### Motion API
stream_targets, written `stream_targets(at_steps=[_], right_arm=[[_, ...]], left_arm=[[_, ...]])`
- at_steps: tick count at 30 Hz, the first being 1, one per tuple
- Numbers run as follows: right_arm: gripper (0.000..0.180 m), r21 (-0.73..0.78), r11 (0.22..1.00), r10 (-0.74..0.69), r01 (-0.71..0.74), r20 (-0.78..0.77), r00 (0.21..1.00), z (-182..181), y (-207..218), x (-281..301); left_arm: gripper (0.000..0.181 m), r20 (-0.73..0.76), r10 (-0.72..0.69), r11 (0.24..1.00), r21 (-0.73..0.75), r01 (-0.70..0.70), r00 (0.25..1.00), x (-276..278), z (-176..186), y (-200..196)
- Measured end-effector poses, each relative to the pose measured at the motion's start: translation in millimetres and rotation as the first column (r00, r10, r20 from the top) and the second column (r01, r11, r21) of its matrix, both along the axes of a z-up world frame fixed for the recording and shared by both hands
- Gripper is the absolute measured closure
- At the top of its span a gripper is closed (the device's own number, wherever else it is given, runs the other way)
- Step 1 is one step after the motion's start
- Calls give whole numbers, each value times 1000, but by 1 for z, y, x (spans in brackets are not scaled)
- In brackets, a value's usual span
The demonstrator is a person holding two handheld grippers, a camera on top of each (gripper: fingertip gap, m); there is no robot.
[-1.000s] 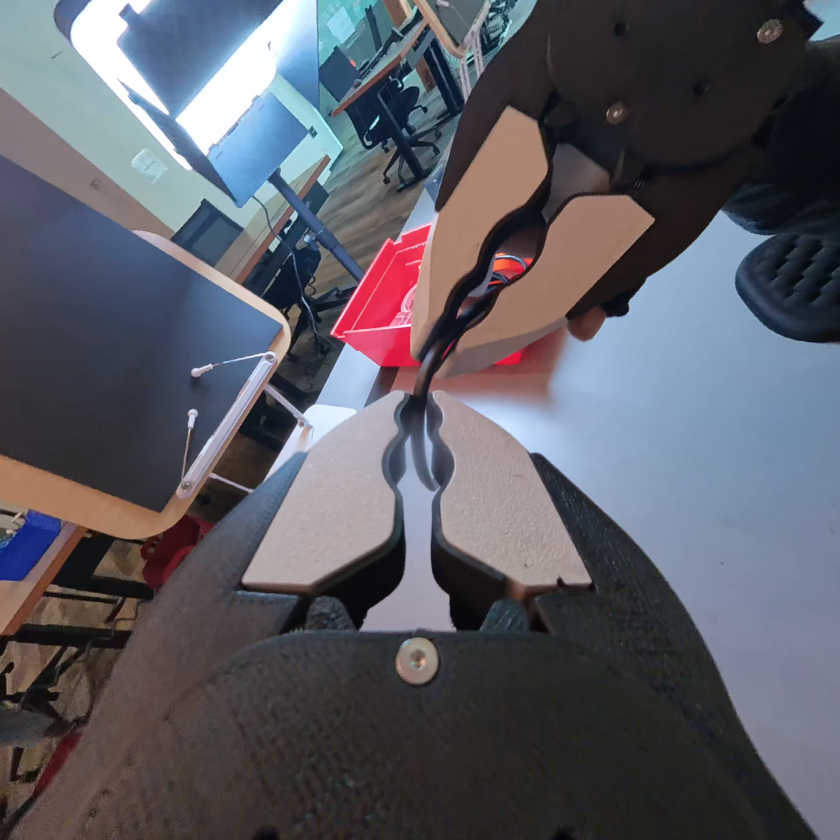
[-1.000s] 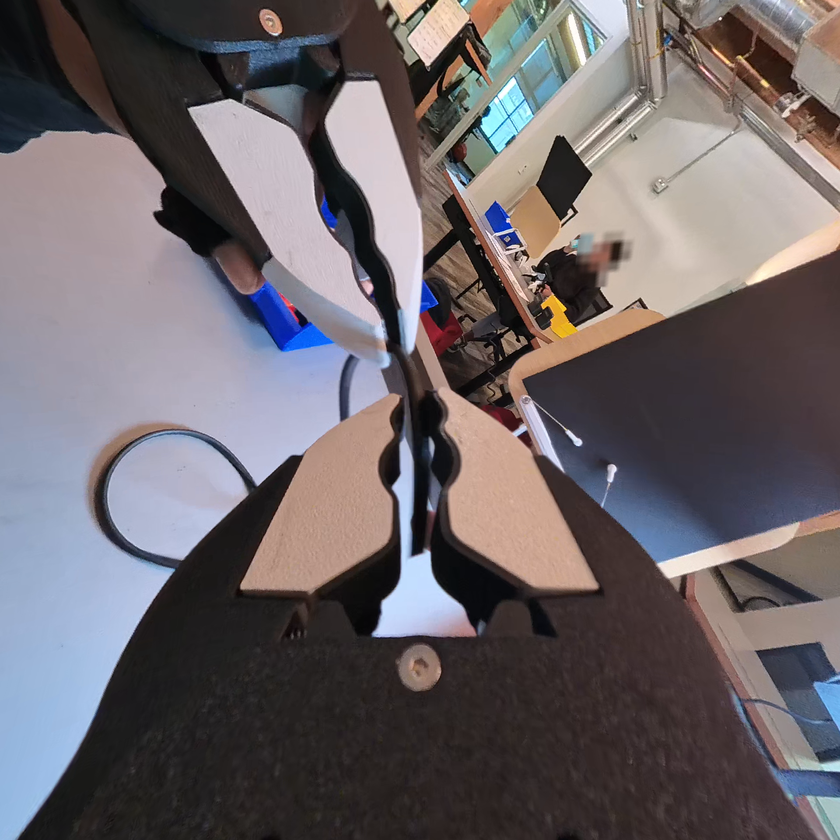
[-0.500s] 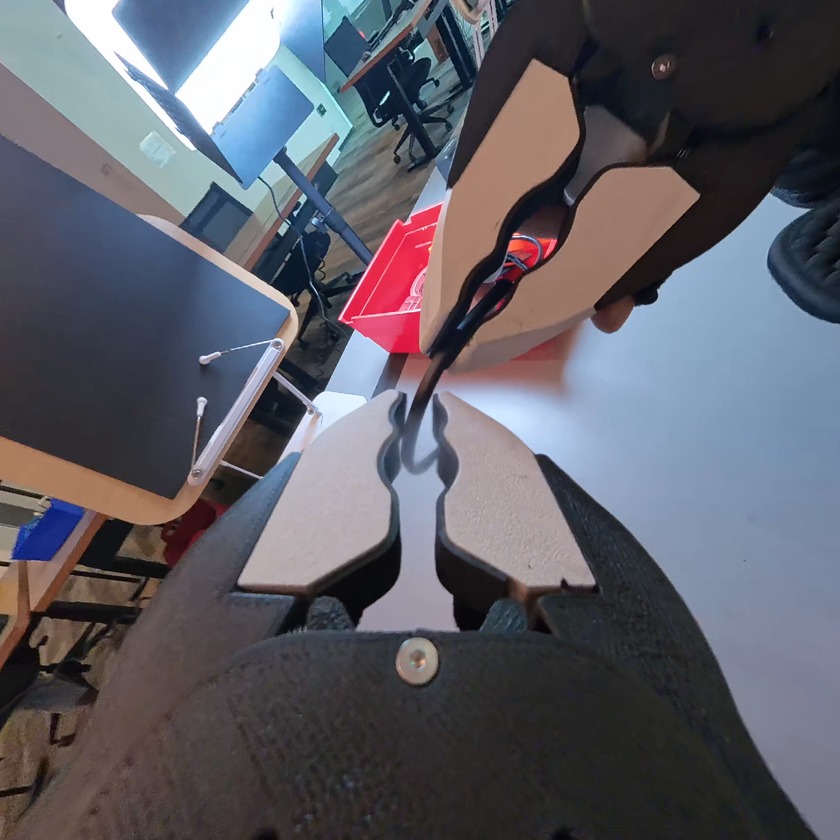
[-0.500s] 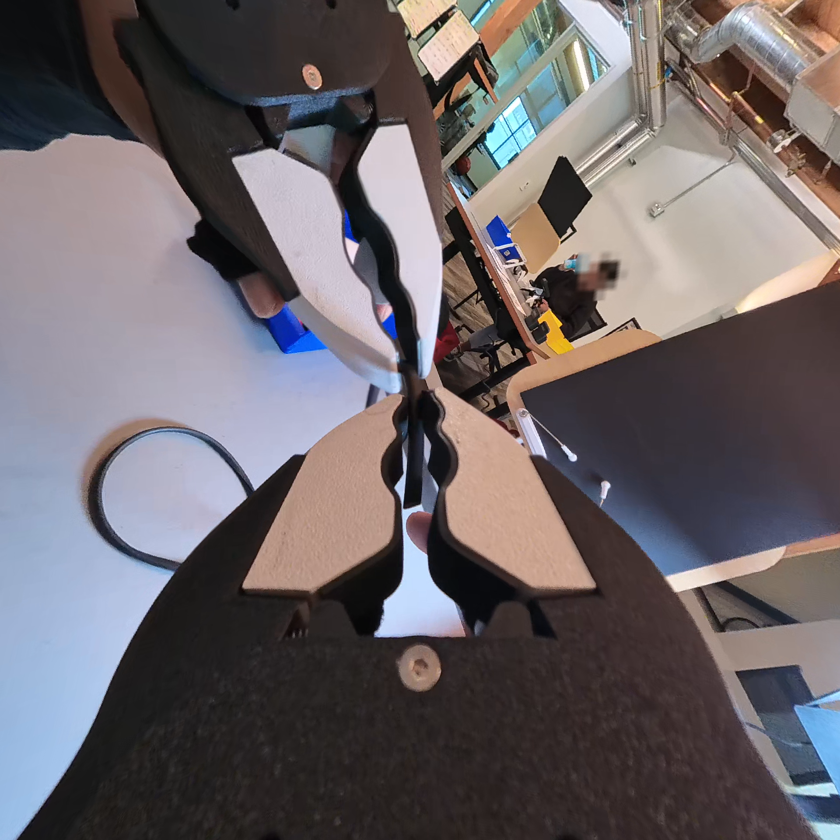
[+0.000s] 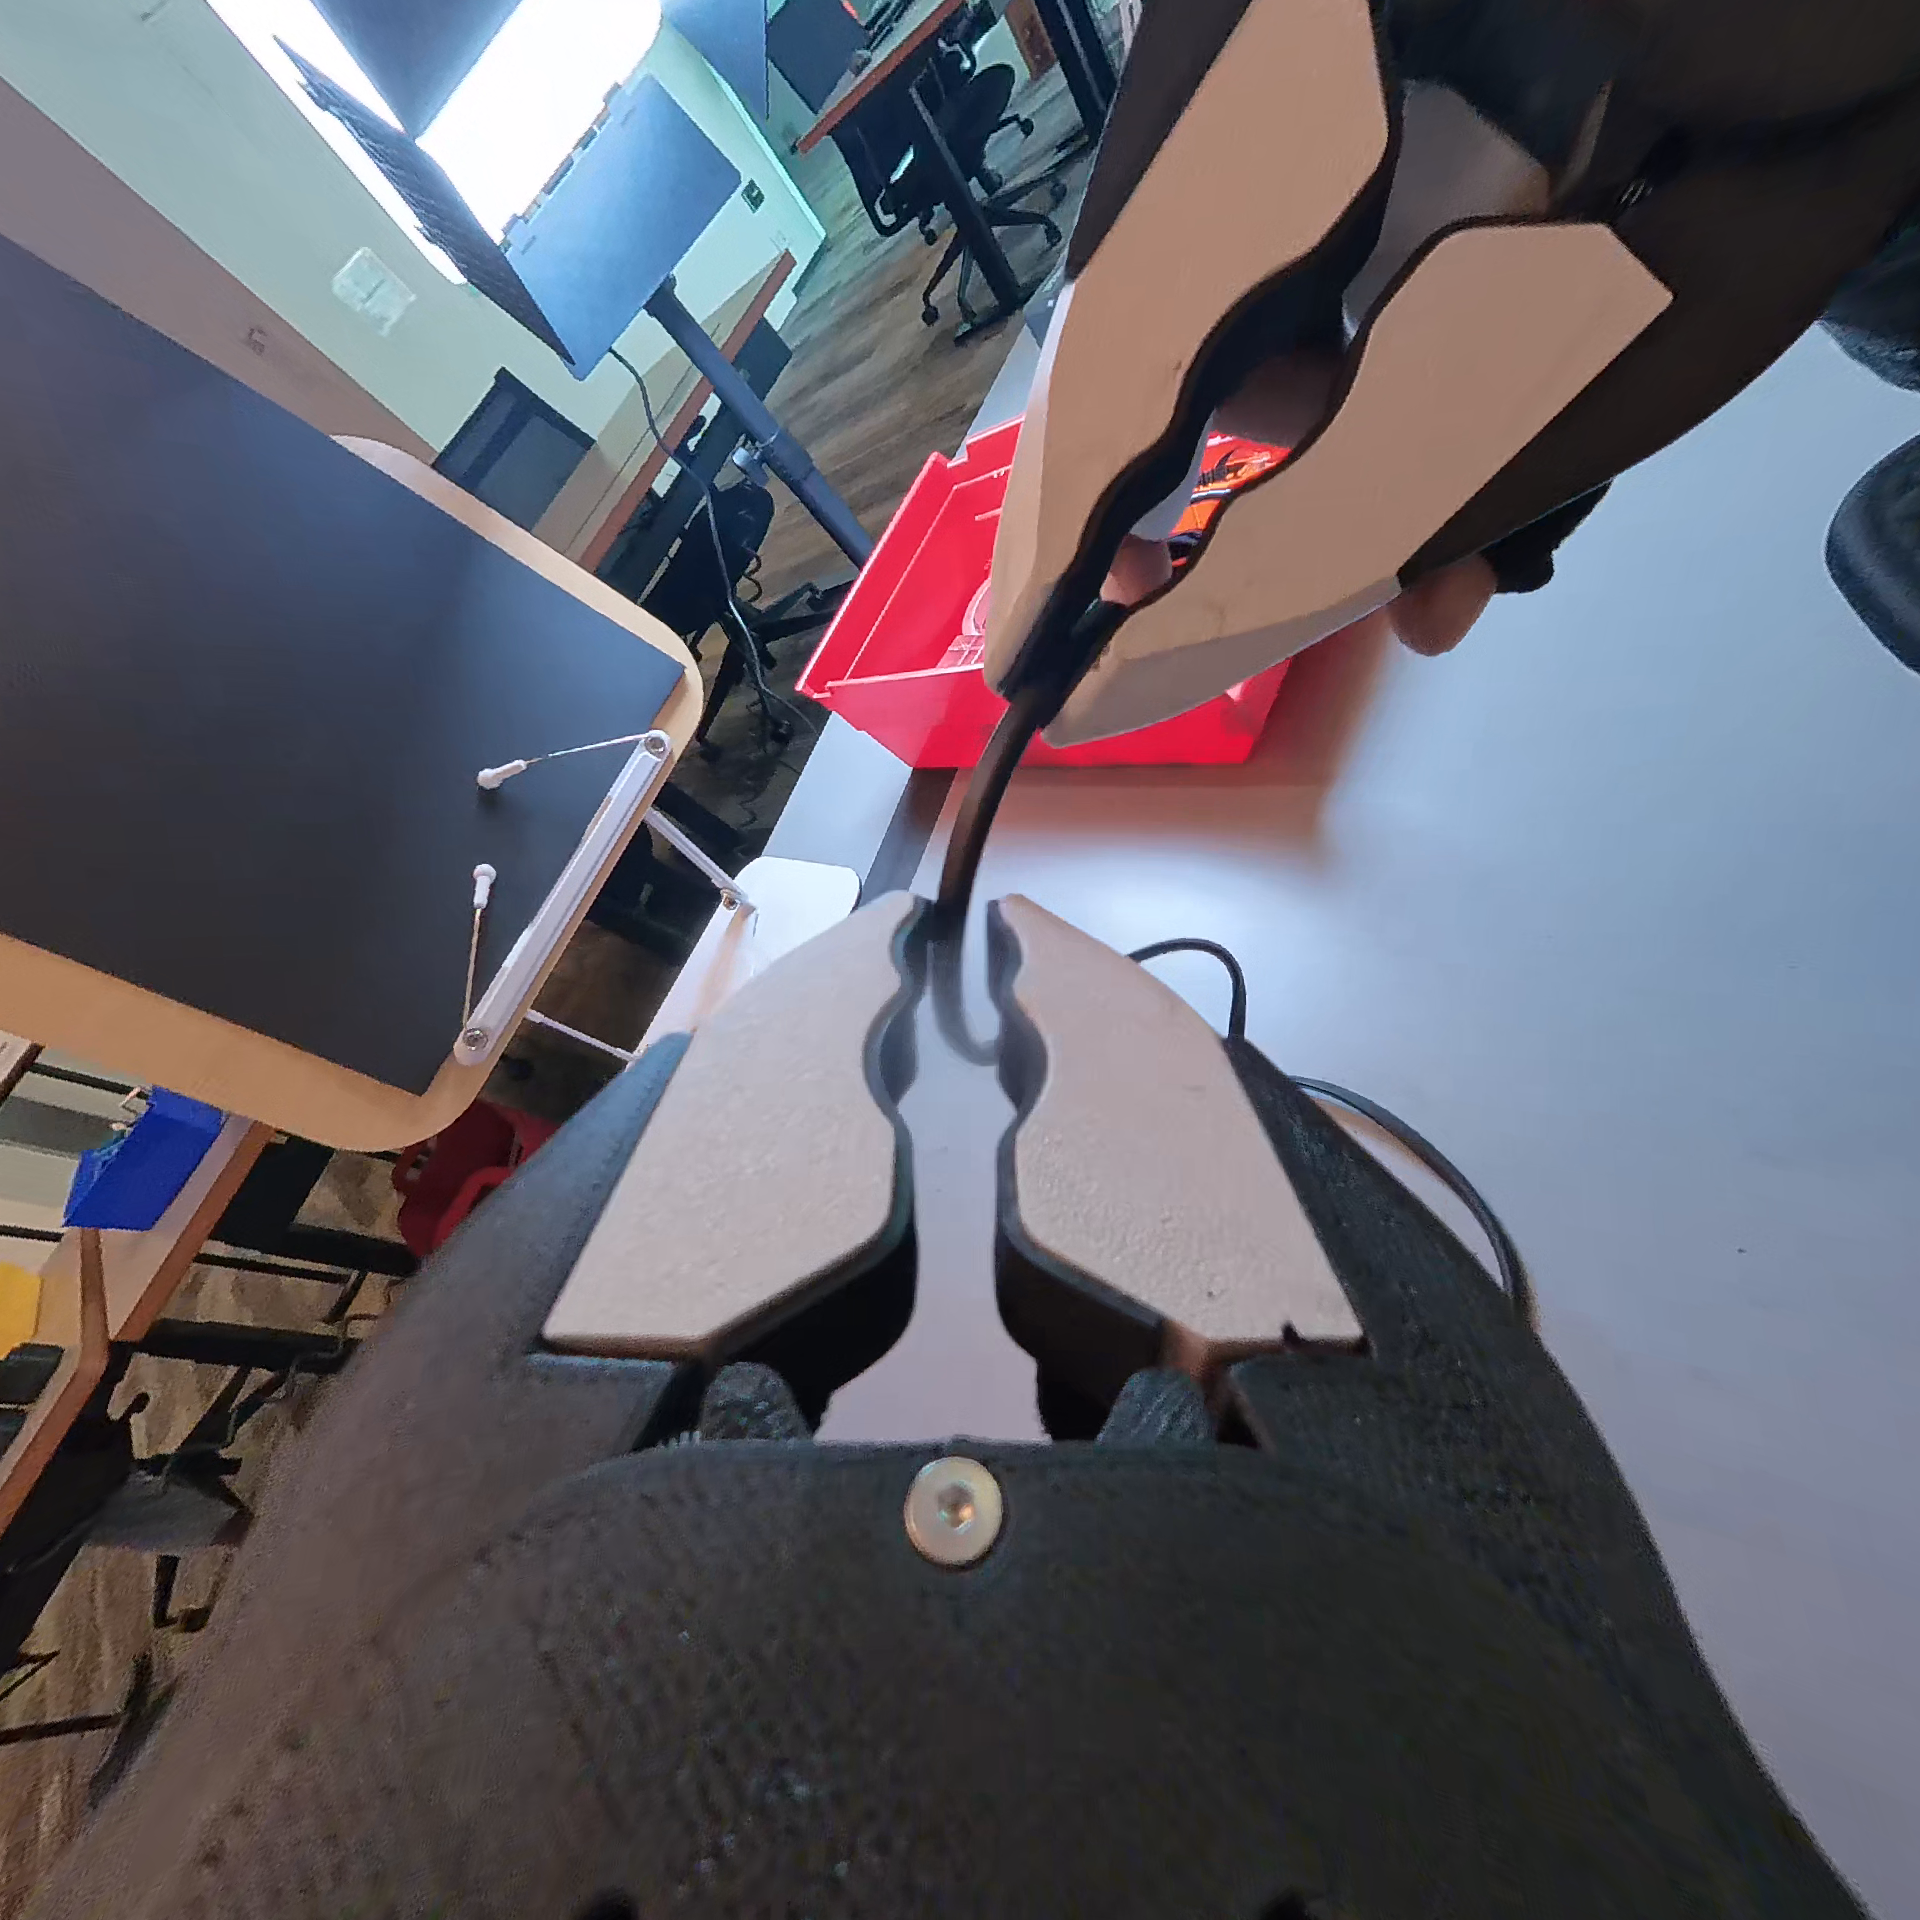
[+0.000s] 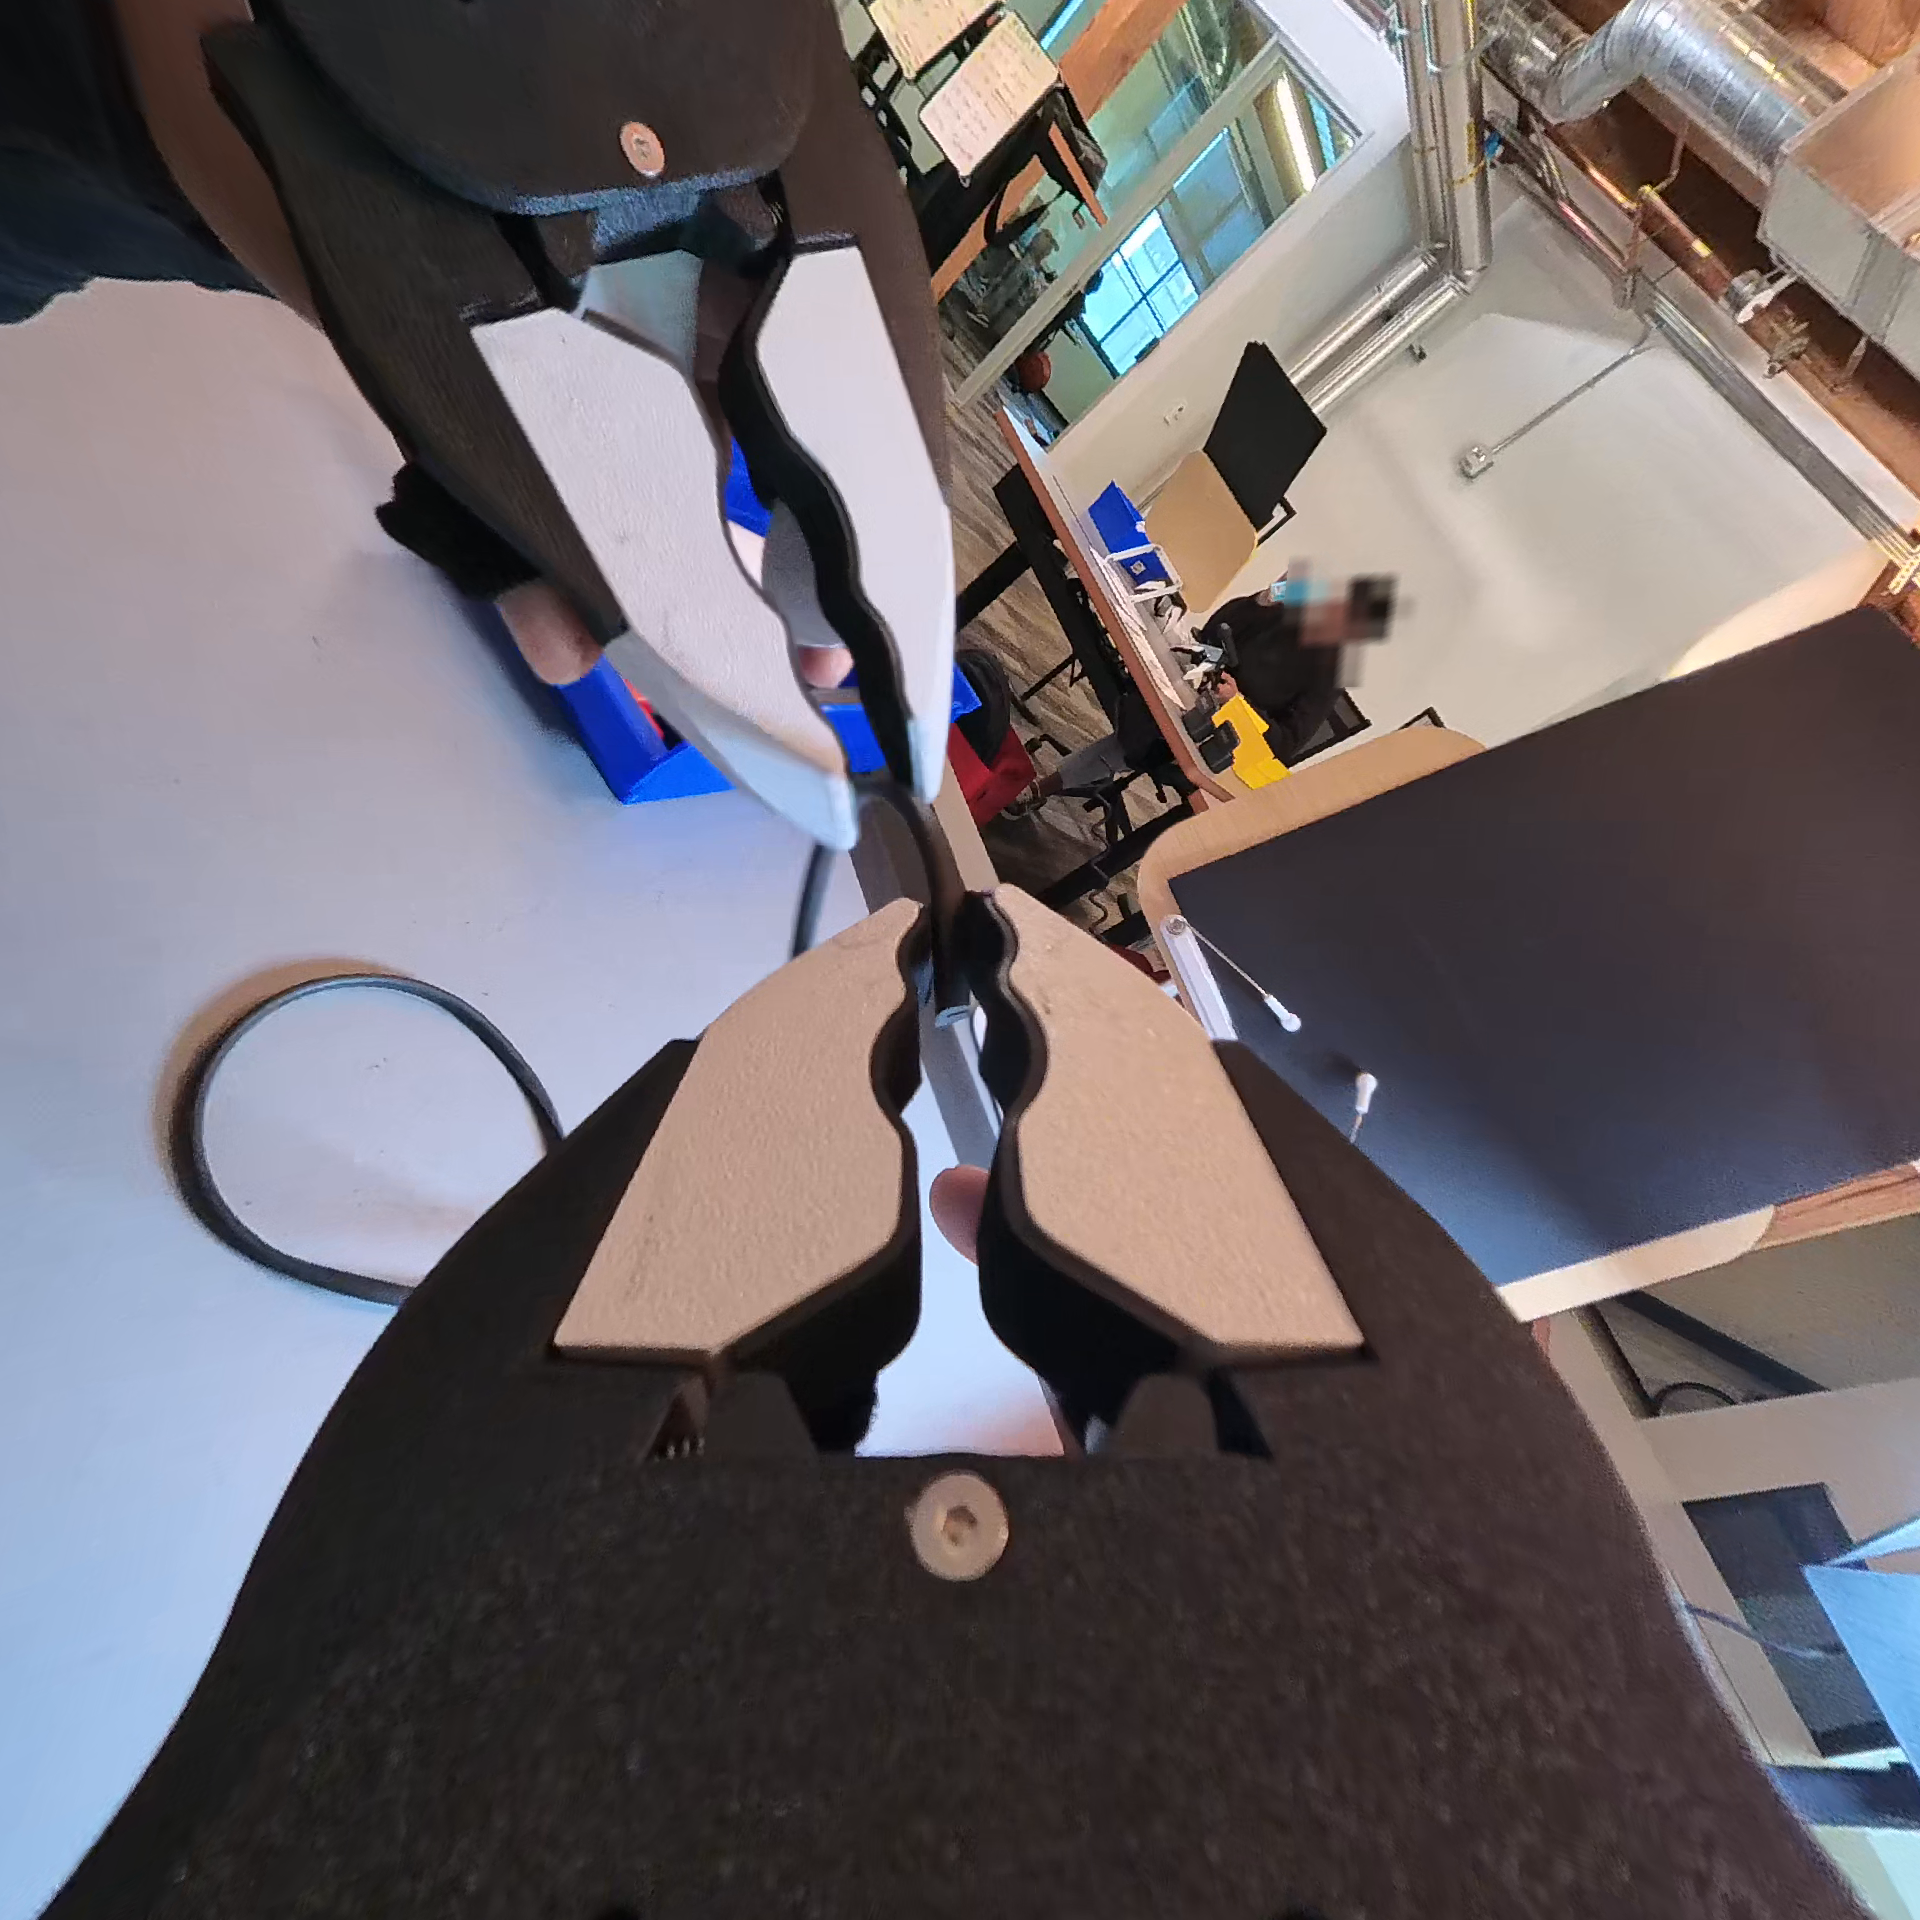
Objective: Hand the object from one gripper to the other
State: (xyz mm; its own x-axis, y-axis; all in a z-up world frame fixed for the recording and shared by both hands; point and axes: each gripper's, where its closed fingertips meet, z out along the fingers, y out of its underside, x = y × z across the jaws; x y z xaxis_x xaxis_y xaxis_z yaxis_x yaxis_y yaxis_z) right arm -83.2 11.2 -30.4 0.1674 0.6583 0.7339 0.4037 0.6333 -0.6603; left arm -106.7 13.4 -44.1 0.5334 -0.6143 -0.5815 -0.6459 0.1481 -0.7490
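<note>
Pale table [image 6: 312, 779], thin black cable [image 5: 982, 810] btwn both tongs, loose loop on top.

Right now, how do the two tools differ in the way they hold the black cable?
The right tool pinches the cable at its very end, with the plug tip showing between its fingers; the left tool grips farther along. From the left tool the cable trails down into a loop on the table; the right tool holds only the end. Both are shut on it, tips nearly meeting.
</note>
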Motion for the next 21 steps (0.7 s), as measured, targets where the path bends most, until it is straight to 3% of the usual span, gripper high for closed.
stream_targets(at_steps=[3, 7, 18, 21], right_arm=[[173, 3, 1000, 16, -16, 8, 1000, -2, -4, -4], [173, 1, 1000, 17, -17, 10, 1000, -4, -4, -5], [175, -2, 1000, 17, -17, -18, 1000, 2, -2, -1], [179, 8, 1000, 25, -25, -18, 1000, 2, -5, -4]], left_arm=[[163, -6, -29, 999, 19, 30, 1000, 9, 1, -3], [174, -21, -26, 999, 43, 27, 999, 11, 2, -3], [175, -19, -16, 1000, -5, 16, 1000, 3, -4, -1], [163, -15, -20, 1000, 7, 20, 1000, 6, -2, -1]])
